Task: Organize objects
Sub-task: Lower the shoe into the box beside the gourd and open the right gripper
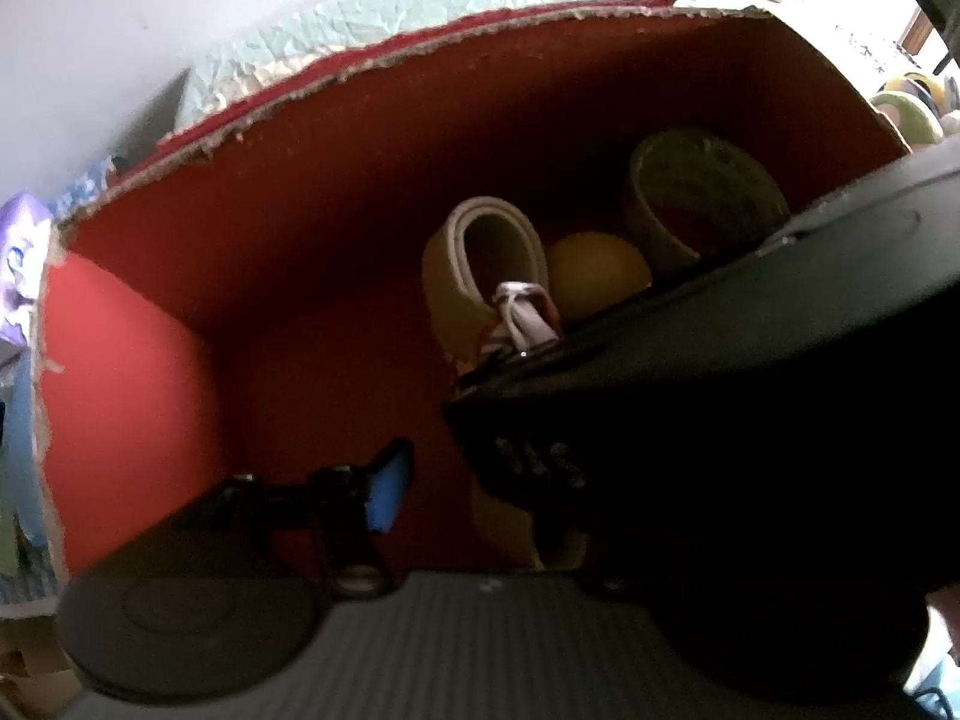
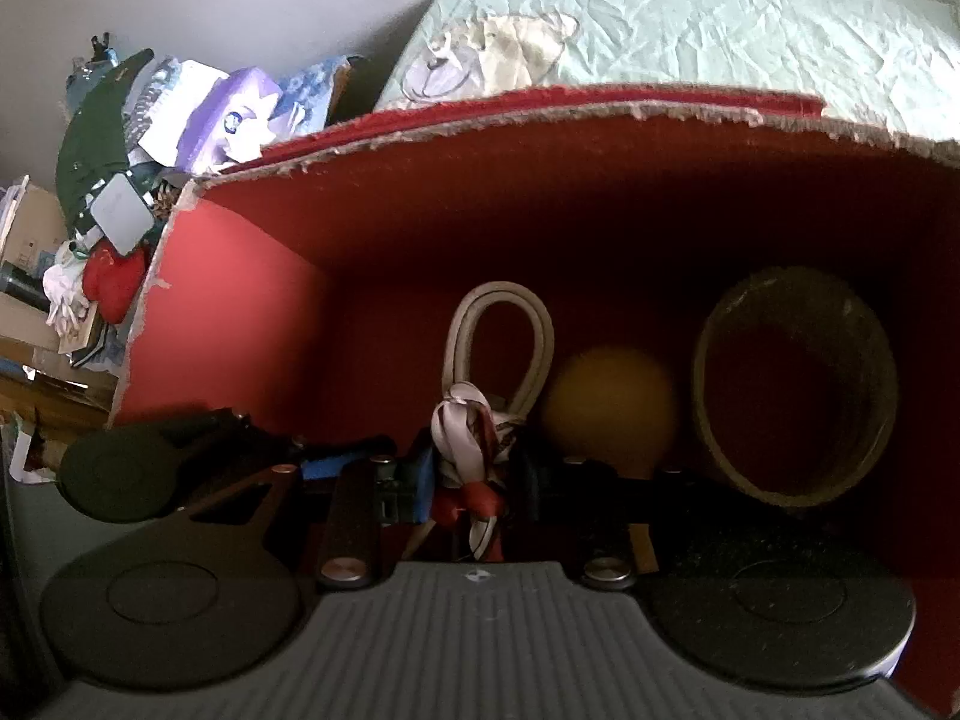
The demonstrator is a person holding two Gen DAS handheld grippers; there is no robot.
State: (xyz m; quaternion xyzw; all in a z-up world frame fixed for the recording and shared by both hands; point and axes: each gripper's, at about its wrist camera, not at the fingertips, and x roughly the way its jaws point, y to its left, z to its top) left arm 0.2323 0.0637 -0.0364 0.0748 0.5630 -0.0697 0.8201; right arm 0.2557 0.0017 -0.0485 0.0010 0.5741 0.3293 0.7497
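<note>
Both of your hand-held grippers are down inside the red box [image 2: 240, 312], the one with torn cardboard edges. Your right hand-held gripper [image 2: 474, 480] is closed on the red-and-white ribbon [image 2: 465, 438] knotted around the folded cream strap [image 2: 504, 348], and the bundle sits low in the box, at or very near the floor. Just to the strap's right lies a yellow ball [image 2: 609, 414], and beyond it a roll of tape [image 2: 792, 384] standing on edge against the right side.

Your left hand-held gripper [image 1: 456, 480] hovers over the bare left half of the box. One blue-padded finger [image 1: 384, 495] shows with a gap beside it, so the jaws look parted and empty, but the right device's dark body covers the other side, so treat that as likely rather than certain.

Here is what can go wrong:
- The ribbon is thin and slippery. If you lift by it alone, the knot may slide and the strap unfold.
- The ribbon's loops hang around your right fingers. Open and pull back quickly and a loop may snag, dragging the bundle out again.
- The ball is touching or nearly touching the strap. A sideways nudge will likely set it rolling into the tape roll, which could tip over.
- Your two devices are crowded together in a tight space, and a hasty withdrawal could knock one against the other or catch the ragged rim.
</note>
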